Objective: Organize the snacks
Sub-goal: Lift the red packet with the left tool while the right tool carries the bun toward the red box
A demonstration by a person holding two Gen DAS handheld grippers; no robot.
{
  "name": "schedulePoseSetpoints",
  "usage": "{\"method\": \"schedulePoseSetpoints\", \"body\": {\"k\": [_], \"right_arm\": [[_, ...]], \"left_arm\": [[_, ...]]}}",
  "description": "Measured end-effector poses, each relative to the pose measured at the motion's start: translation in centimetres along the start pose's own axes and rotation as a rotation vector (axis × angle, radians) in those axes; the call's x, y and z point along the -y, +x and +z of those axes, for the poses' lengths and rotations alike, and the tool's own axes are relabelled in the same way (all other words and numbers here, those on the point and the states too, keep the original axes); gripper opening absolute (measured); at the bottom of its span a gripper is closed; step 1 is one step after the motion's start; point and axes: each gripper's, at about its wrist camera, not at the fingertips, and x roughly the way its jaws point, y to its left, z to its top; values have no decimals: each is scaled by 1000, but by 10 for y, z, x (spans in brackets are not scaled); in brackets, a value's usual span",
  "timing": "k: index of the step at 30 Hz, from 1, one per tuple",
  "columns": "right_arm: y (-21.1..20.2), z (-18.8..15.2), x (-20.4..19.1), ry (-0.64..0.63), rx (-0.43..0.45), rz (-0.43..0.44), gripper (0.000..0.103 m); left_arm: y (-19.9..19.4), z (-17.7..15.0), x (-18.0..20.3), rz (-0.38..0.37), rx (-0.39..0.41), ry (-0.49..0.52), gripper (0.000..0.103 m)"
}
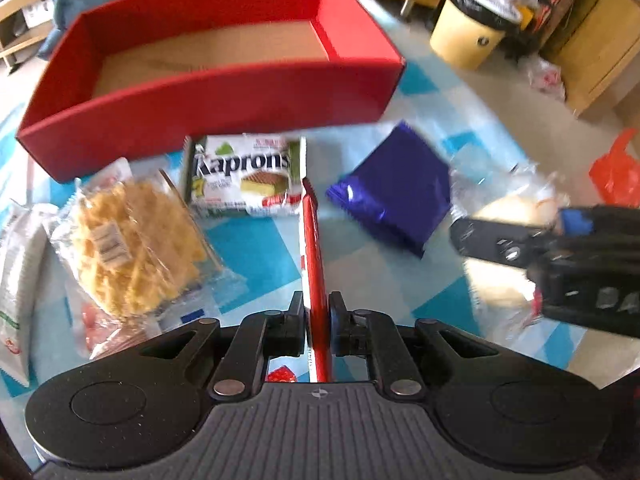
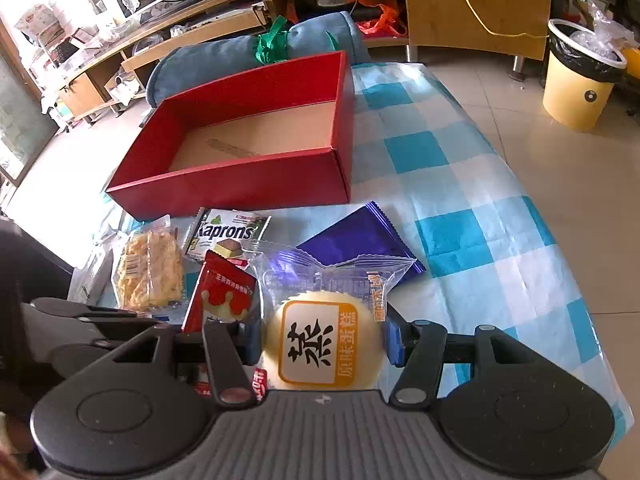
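1. Gripping a thin red packet edge-on, the left gripper has its jaws pressed against both faces of the packet above the checked tablecloth.
2. The right gripper is clamped on a round yellow cake in a clear wrapper, its blue-padded fingers against the cake's sides.
3. The red box sits open on the cloth beyond both grippers, showing only its bare cardboard floor.
4. Just in front of the box lie the Kaprons pack and a purple foil packet, side by side but apart.
5. A clear bag of yellow crisps lies left of the Kaprons pack.
6. A yellow bin stands on the floor, well off the table.
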Motion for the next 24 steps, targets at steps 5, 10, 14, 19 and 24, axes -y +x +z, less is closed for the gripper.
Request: {"method": "schedulePoseSetpoints", "body": {"k": [5,10,14,19,24], "right_arm": [[0,-1,1,1,1,-2,50],[-2,-1,2,3,14,-6,50],[-6,-1,4,18,31,-2,50],[-10,1,6,35,44,11,50],[-15,11,3,40,67,30,50]], "left_arm": [[13,-6,6,6,-34,15,15],[10,-8,-1,-4,-19,-21,14],[3,-7,-10,-58,-16,-66,14],[-18,-6,-17,-97,27,-91,14],[-38,-1,-21,-123,85,-106,14]]}}
